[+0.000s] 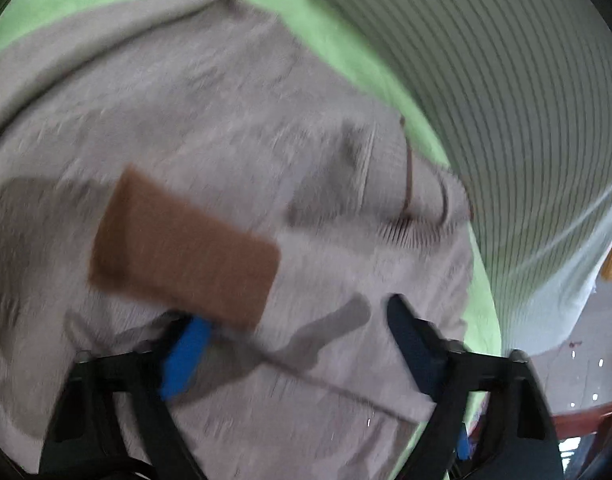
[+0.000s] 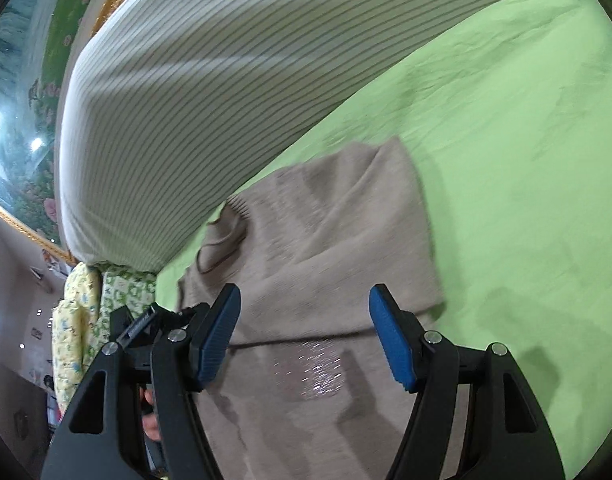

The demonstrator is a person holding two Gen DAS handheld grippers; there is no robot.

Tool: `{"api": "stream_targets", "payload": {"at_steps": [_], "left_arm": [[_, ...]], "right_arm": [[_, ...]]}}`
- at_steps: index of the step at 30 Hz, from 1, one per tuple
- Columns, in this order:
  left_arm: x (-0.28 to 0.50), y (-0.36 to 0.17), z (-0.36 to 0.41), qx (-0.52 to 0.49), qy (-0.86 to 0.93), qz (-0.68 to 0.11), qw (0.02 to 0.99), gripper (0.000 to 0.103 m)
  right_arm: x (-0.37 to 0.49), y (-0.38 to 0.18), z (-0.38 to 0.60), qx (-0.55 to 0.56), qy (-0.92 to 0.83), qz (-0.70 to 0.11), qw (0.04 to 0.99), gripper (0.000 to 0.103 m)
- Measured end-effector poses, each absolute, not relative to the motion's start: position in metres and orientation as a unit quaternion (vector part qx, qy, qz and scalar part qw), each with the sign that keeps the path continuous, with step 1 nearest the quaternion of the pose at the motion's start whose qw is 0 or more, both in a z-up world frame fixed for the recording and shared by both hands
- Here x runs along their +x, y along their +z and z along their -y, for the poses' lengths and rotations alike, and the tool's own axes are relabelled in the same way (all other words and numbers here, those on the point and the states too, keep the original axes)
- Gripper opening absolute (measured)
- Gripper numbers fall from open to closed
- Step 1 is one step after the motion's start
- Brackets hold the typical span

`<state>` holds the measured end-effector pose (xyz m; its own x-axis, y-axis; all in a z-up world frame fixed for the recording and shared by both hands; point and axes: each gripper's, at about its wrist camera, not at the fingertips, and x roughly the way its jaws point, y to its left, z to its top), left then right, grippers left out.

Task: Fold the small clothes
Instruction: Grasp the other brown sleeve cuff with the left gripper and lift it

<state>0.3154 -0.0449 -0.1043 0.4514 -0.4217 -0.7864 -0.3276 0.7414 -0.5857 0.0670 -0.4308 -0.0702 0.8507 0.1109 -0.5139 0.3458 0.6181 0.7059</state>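
- Across the left wrist view, a beige knitted garment [image 1: 209, 128] lies spread over a green sheet [image 1: 338, 36] and fills most of the frame, which is blurred.
- A brown rectangular patch [image 1: 183, 246] sits on the garment, just ahead of the left gripper [image 1: 293, 344].
- Its fingers stand wide apart; the one on the left of the frame, with its blue pad [image 1: 185, 356], is partly tucked under a fold of the cloth, while the other is clear of it, with nothing clamped between them.
- A striped pillow [image 1: 506, 120] lies beyond the sheet's edge, at upper right.
- From the right wrist view, the same garment [image 2: 318, 240] lies on the green sheet [image 2: 506, 160], one end near the striped pillow [image 2: 193, 100].
- The right gripper [image 2: 303, 336] hangs over the garment with its blue-padded fingers spread apart and nothing between them.
- A floral painting in a gold frame [image 2: 21, 120] shows at far left, with patterned bedding [image 2: 81, 320] below it.
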Motion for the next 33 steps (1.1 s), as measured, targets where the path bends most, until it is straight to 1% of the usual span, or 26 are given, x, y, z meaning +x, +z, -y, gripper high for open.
{"api": "stream_targets", "payload": {"at_steps": [1, 2, 4, 6, 8, 9, 10, 11, 12, 13, 14, 15, 17, 18, 19, 20, 22, 24, 25, 27, 28, 29, 30, 31, 32, 33], "left_arm": [[0.32, -0.104, 0.046, -0.353, -0.034, -0.519, 0.778, 0.027], [0.325, -0.104, 0.048, -0.345, -0.044, -0.517, 0.782, 0.014], [0.323, -0.09, 0.047, -0.333, -0.062, -0.488, 0.804, 0.008], [0.311, -0.053, 0.049, -0.302, -0.11, -0.424, 0.846, 0.007], [0.284, -0.01, 0.051, -0.245, -0.164, -0.343, 0.892, 0.007], [0.273, 0.0, 0.051, -0.221, -0.174, -0.324, 0.903, 0.008], [0.266, 0.0, 0.048, -0.198, -0.174, -0.322, 0.91, 0.014], [0.264, -0.01, 0.042, -0.178, -0.16, -0.336, 0.911, 0.027], [0.263, -0.022, 0.034, -0.17, -0.144, -0.355, 0.908, 0.032], [0.264, -0.039, 0.023, -0.172, -0.121, -0.382, 0.9, 0.033], [0.265, -0.057, 0.011, -0.184, -0.099, -0.409, 0.888, 0.033], [0.265, -0.07, 0.002, -0.199, -0.083, -0.427, 0.878, 0.035], [0.261, -0.088, -0.011, -0.24, -0.068, -0.45, 0.857, 0.048], [0.258, -0.092, -0.013, -0.254, -0.07, -0.452, 0.852, 0.052], [0.255, -0.098, -0.011, -0.272, -0.072, -0.456, 0.844, 0.06], [0.253, -0.102, -0.006, -0.28, -0.073, -0.46, 0.84, 0.066], [0.259, -0.109, 0.006, -0.292, -0.076, -0.473, 0.828, 0.07], [0.266, -0.111, 0.022, -0.295, -0.071, -0.48, 0.823, 0.071], [0.27, -0.115, 0.026, -0.294, -0.054, -0.49, 0.819, 0.074], [0.278, -0.115, 0.025, -0.312, -0.044, -0.488, 0.814, 0.074], [0.289, -0.116, 0.027, -0.321, -0.027, -0.489, 0.811, 0.072], [0.297, -0.116, 0.028, -0.329, -0.025, -0.484, 0.81, 0.057], [0.299, -0.11, 0.026, -0.335, -0.034, -0.47, 0.816, 0.037], [0.302, -0.099, 0.027, -0.341, -0.059, -0.445, 0.826, 0.005], [0.299, -0.085, 0.03, -0.336, -0.082, -0.418, 0.84, 0.009], [0.293, -0.072, 0.033, -0.321, -0.098, -0.39, 0.857, 0.009]], "right_arm": [[0.068, -0.071, 0.434, 0.431, -0.072, -0.265, 0.86, 0.068], [0.07, -0.07, 0.434, 0.429, -0.075, -0.264, 0.86, 0.068], [0.07, -0.069, 0.444, 0.426, -0.081, -0.26, 0.863, 0.068], [0.071, -0.067, 0.448, 0.42, -0.087, -0.256, 0.866, 0.068], [0.073, -0.066, 0.456, 0.414, -0.092, -0.252, 0.87, 0.068], [0.075, -0.066, 0.46, 0.412, -0.092, -0.252, 0.87, 0.068], [0.077, -0.068, 0.462, 0.411, -0.093, -0.253, 0.871, 0.068], [0.08, -0.069, 0.464, 0.409, -0.095, -0.256, 0.871, 0.068], [0.085, -0.072, 0.465, 0.406, -0.095, -0.262, 0.87, 0.068], [0.088, -0.075, 0.465, 0.406, -0.095, -0.266, 0.869, 0.068], [0.091, -0.077, 0.465, 0.405, -0.095, -0.271, 0.868, 0.068], [0.095, -0.08, 0.465, 0.402, -0.094, -0.277, 0.868, 0.068], [0.103, -0.084, 0.462, 0.391, -0.091, -0.288, 0.869, 0.068], [0.108, -0.086, 0.46, 0.384, -0.09, -0.294, 0.87, 0.068], [0.111, -0.087, 0.458, 0.379, -0.089, -0.298, 0.872, 0.068], [0.114, -0.087, 0.457, 0.373, -0.089, -0.302, 0.873, 0.068], [0.122, -0.088, 0.455, 0.36, -0.09, -0.311, 0.875, 0.068], [0.127, -0.089, 0.454, 0.357, -0.088, -0.314, 0.875, 0.068], [0.129, -0.088, 0.454, 0.355, -0.088, -0.314, 0.876, 0.068], [0.131, -0.087, 0.453, 0.353, -0.086, -0.314, 0.877, 0.068], [0.132, -0.086, 0.453, 0.353, -0.087, -0.314, 0.877, 0.068], [0.131, -0.086, 0.453, 0.354, -0.087, -0.313, 0.877, 0.068], [0.131, -0.086, 0.453, 0.356, -0.086, -0.313, 0.876, 0.068], [0.131, -0.086, 0.453, 0.357, -0.086, -0.313, 0.876, 0.068], [0.131, -0.086, 0.452, 0.357, -0.086, -0.312, 0.876, 0.068], [0.13, -0.085, 0.453, 0.357, -0.084, -0.309, 0.877, 0.068]]}}
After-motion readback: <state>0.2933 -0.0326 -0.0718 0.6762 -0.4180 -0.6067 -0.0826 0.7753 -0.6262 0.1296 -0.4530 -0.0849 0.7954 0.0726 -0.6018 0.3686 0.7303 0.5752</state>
